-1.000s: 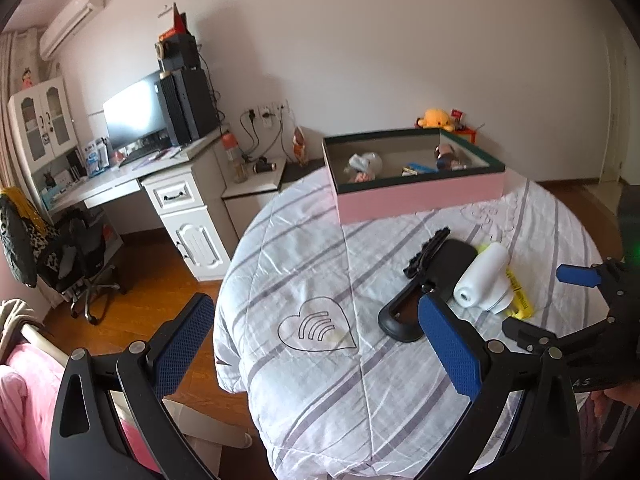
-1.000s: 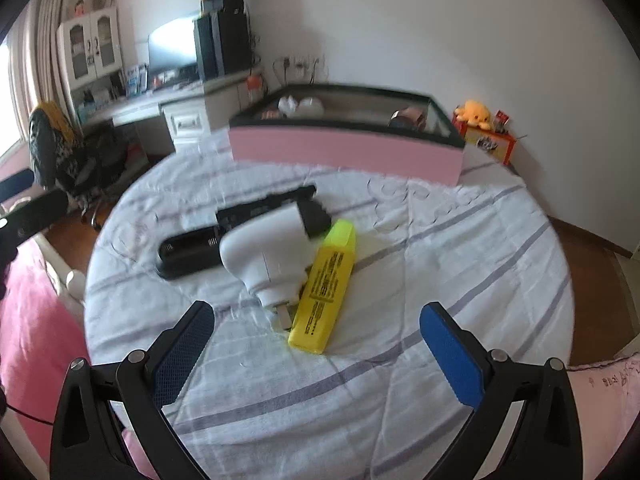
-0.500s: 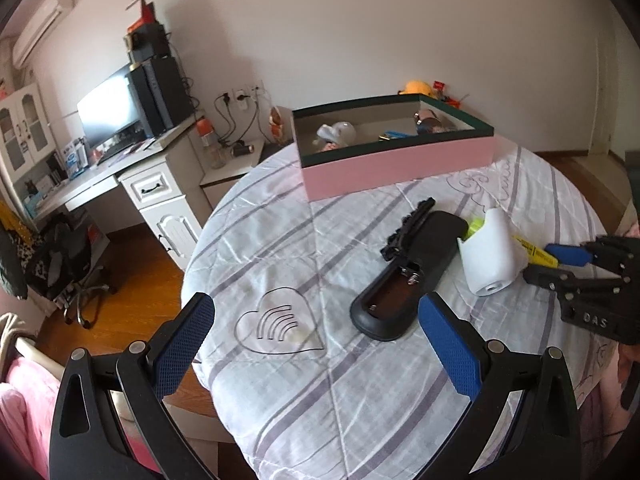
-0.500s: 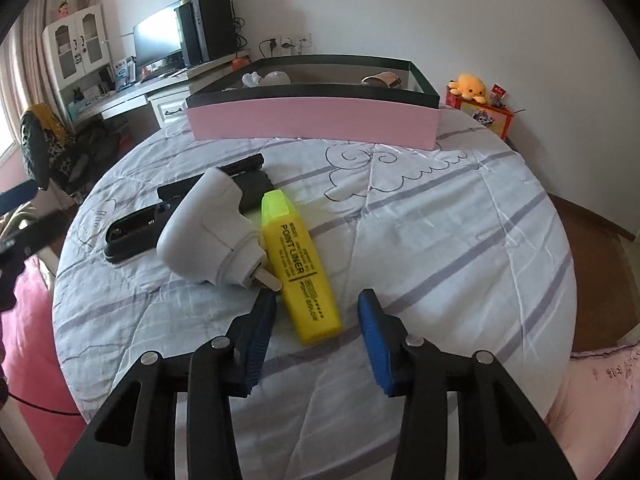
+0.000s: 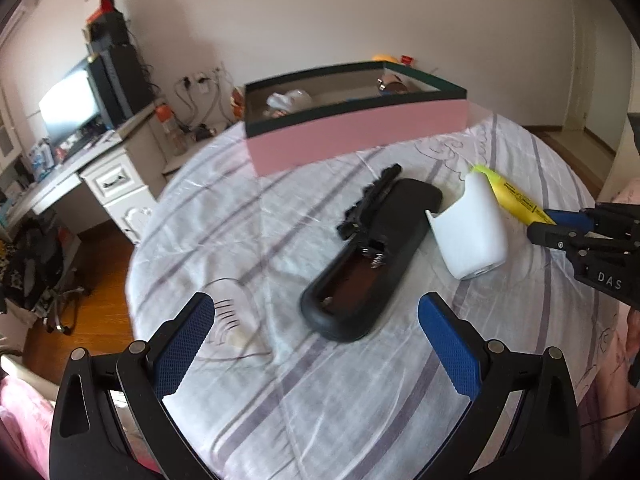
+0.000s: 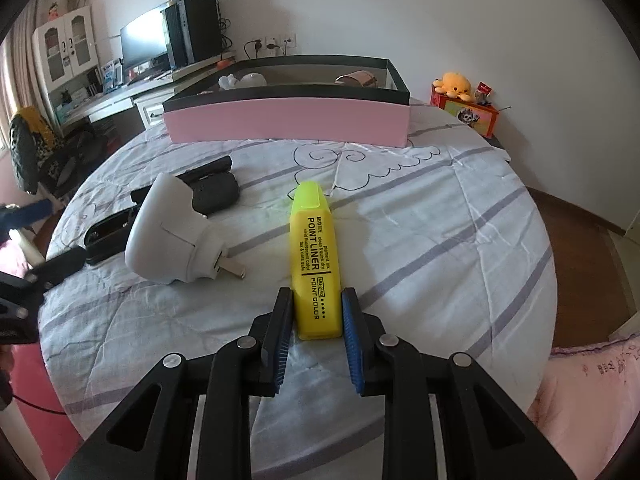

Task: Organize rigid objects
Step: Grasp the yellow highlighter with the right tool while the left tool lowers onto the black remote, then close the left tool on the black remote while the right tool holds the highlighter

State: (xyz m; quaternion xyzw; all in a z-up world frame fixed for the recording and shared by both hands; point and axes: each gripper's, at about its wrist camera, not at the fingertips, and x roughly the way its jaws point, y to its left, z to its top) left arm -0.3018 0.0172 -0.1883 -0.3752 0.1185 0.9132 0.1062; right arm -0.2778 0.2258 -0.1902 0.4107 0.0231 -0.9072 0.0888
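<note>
A round desk [image 6: 460,240] draped in a striped white cloth fills the middle of a bedroom, with a long pink box [image 6: 288,120] trimmed in dark green sitting at its far edge, a few small items inside it. On the cloth nearer the camera lies a black remote control [image 5: 372,260], back up with its battery bay uncovered, and a slim black strip [image 5: 370,200] rests against its far end. Just beside the remote stands a white plug adapter [image 6: 168,236], tipped on its side with its metal prongs pointing toward the yellow highlighter [image 6: 316,260] next to it. The right gripper [image 6: 316,312] has just been closing its blue-padded fingers [image 6: 350,320], and they now clasp the rear end of the highlighter, which lies flat on the cloth with its cap toward the box. The left gripper [image 5: 316,336] hovers over the near end of the remote, its fingers [image 5: 184,340] spread wide with nothing between them. A computer workstation and a white cabinet line the wall behind
</note>
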